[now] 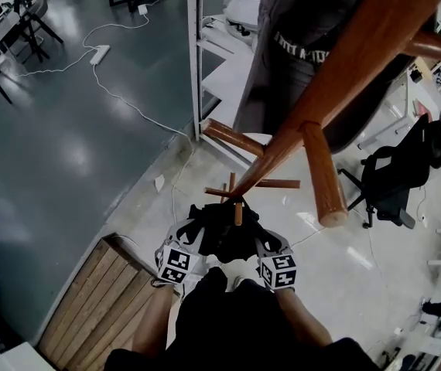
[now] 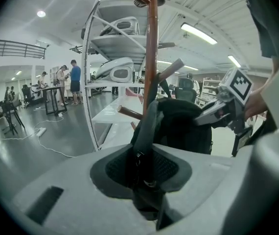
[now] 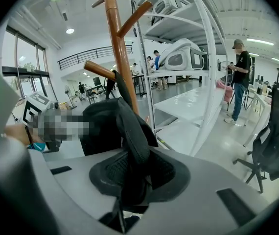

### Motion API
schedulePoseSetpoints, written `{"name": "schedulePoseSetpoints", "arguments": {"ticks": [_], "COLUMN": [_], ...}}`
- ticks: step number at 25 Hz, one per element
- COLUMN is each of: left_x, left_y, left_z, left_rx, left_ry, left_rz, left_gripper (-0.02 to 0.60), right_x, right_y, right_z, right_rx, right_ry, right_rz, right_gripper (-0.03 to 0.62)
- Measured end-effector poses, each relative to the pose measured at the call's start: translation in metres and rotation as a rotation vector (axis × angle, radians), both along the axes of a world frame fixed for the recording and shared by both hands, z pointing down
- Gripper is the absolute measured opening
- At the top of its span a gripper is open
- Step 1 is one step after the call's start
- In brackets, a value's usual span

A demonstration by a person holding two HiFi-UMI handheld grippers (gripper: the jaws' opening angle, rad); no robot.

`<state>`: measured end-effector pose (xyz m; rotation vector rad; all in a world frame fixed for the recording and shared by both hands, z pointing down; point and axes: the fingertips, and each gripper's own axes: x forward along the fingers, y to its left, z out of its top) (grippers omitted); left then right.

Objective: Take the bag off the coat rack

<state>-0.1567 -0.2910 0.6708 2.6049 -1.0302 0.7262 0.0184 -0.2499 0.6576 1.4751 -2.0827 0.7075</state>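
Fingers (image 2: 120, 168) of your left gripper (image 2: 147, 177) and right gripper (image 3: 132, 182) are clamping, nearly closed, on straps (image 2: 147, 131) of the black bag (image 1: 222, 236), which is hanging from a low peg (image 1: 238, 212) of the coat rack (image 1: 344, 76) at the head view's lower middle, so the lift-off is still waiting.

Person: black top. Left gripper (image 1: 192, 238) & right gripper (image 1: 265, 244): pale grey plastic shells, b/w square-marker cube (image 1: 176, 263) behind the jaws on each, black mesh pads (image 2: 119, 168) lining the jaws.
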Motion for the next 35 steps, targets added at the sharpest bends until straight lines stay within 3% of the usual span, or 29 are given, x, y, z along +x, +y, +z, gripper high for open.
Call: {"name": "schedulePoseSetpoints", "arguments": {"ticks": [9, 24, 35], "left_x": [-0.001, 0.004, 0.032], "left_y": [0.012, 0.046, 0.08], "left_z": [-0.023, -0.06, -0.081], "left_rx": [0.038, 0.076, 0.069], "left_ry": [0.025, 0.019, 0.014], "left_rz": [-0.043, -0.24, -0.412], "left_gripper": [0.095, 0.094, 0.094], "right_x": [-0.002, 0.007, 0.033], "right_y": [0.004, 0.005, 0.015], "right_z": [-0.014, -0.046, -0.066], "right_rx": [0.029, 0.085, 0.11], "right_ry": [-0.012, -0.067, -0.103], "right_rz": [-0.039, -0.244, -0.4], "right_gripper": [0.08, 0.077, 0.074]}}
